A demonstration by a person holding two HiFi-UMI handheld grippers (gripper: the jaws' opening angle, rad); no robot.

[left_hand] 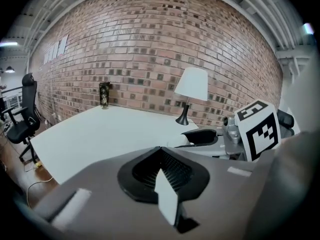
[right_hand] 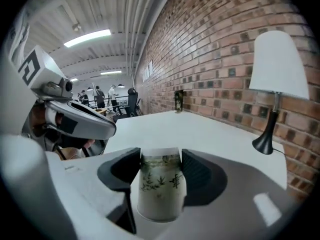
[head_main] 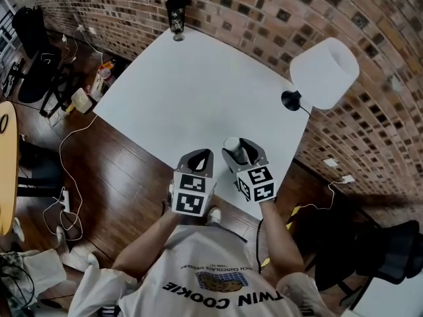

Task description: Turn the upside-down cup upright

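Observation:
A white paper cup [right_hand: 159,186] with a green leaf print sits between the jaws of my right gripper [right_hand: 160,159], narrow end up and wide end down. Both black pads press on its sides, so the gripper is shut on it. In the head view the cup [head_main: 231,144] shows at the tip of the right gripper [head_main: 235,150], over the white table [head_main: 192,91] near its front edge. Whether it rests on the table I cannot tell. My left gripper [head_main: 197,157] hangs just to the left, its jaws [left_hand: 160,151] shut together with nothing in them.
A lamp with a white shade [head_main: 325,71] and black base [head_main: 291,100] stands at the table's right side by the brick wall. A dark tall container [head_main: 177,15] stands at the far end. Cables and chairs lie on the wooden floor to the left.

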